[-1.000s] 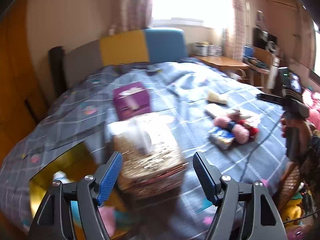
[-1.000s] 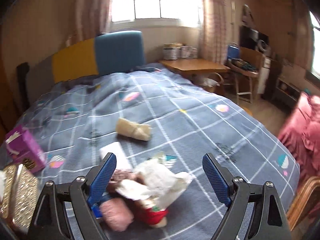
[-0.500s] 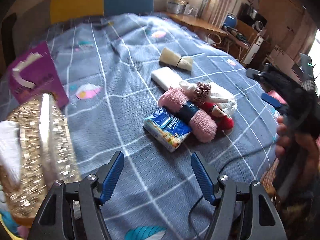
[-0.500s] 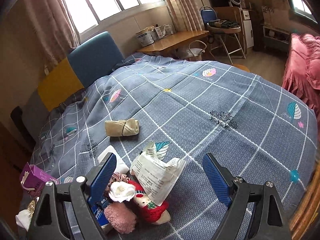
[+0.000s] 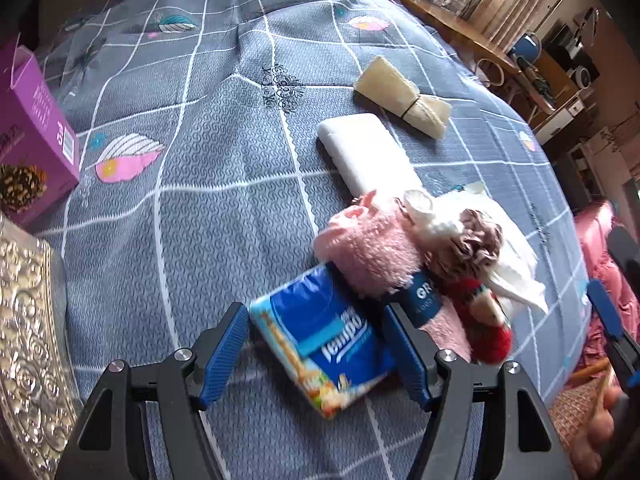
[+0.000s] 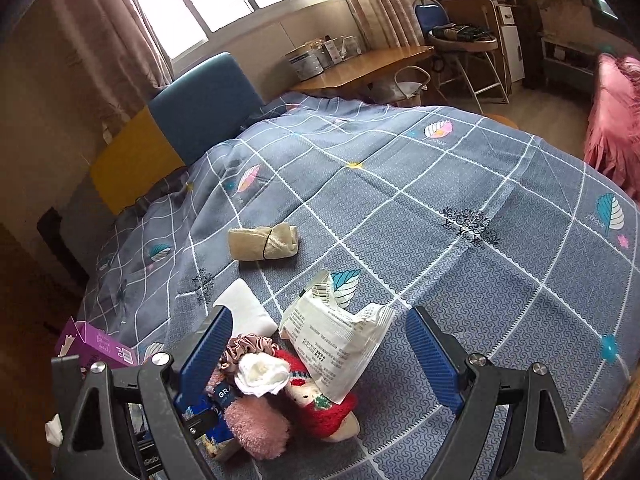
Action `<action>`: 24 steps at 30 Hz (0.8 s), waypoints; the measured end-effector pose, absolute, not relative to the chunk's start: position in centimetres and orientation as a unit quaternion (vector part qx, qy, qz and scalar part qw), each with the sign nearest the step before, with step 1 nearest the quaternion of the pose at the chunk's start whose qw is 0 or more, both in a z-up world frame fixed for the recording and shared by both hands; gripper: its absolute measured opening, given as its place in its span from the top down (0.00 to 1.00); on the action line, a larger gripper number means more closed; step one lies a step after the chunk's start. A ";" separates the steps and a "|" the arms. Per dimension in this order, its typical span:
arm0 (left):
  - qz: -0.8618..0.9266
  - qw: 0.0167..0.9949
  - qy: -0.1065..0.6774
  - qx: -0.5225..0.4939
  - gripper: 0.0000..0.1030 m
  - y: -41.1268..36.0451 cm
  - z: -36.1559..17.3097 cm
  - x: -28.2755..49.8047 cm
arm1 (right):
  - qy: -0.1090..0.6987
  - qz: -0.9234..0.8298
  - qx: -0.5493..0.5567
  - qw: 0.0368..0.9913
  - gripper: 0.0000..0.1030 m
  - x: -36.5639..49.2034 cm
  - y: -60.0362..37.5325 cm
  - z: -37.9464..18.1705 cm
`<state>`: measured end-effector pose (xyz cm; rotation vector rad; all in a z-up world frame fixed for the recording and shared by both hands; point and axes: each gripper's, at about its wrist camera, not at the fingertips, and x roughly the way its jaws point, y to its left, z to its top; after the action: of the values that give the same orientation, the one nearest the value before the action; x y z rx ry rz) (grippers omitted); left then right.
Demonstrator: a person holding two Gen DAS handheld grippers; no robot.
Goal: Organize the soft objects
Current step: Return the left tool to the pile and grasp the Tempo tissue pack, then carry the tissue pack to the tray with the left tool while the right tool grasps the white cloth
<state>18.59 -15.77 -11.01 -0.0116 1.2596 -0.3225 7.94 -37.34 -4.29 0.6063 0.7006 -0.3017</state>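
A heap of soft things lies on the grey checked bedspread (image 5: 208,168). A blue tissue pack (image 5: 324,336) lies between the blue fingers of my open left gripper (image 5: 320,350). Next to it are pink fuzzy socks (image 5: 372,252), a red doll (image 5: 480,312), a brown scrunchie (image 5: 476,240), a white pad (image 5: 368,152) and a beige rolled cloth (image 5: 400,96). My right gripper (image 6: 320,356) is open above the heap, over a white crinkled packet (image 6: 340,332), the doll (image 6: 324,400) and a white sock ball (image 6: 262,372).
A purple box (image 5: 28,128) and a glittery gold tissue box (image 5: 28,340) stand at the left on the bed. A wooden desk (image 6: 360,64), a chair (image 6: 464,40) and a pink blanket (image 6: 616,120) lie beyond the bed.
My left gripper has swung from the gold box to the heap and closed in around the blue tissue pack. My right gripper has tilted and risen slightly over the heap.
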 end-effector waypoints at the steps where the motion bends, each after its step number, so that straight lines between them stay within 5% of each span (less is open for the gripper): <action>1: -0.146 0.796 0.588 -0.007 0.32 -16.0 -11.2 19.0 | 0.336 -0.143 0.295 0.883 0.14 7.9 -37.4 -4.3; 18: -0.204 0.812 0.540 0.082 0.42 -11.3 -10.7 12.1 | 0.342 -0.132 0.283 0.886 0.16 8.2 -36.9 -4.3; 24: -0.206 0.812 0.543 0.062 0.42 -10.2 -12.2 11.6 | 0.405 -0.056 0.216 0.887 0.45 10.5 -33.5 -5.2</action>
<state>11.61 -10.25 -12.20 0.1315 1.1601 -0.4408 10.51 -33.45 -5.19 0.4497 0.8411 -0.1165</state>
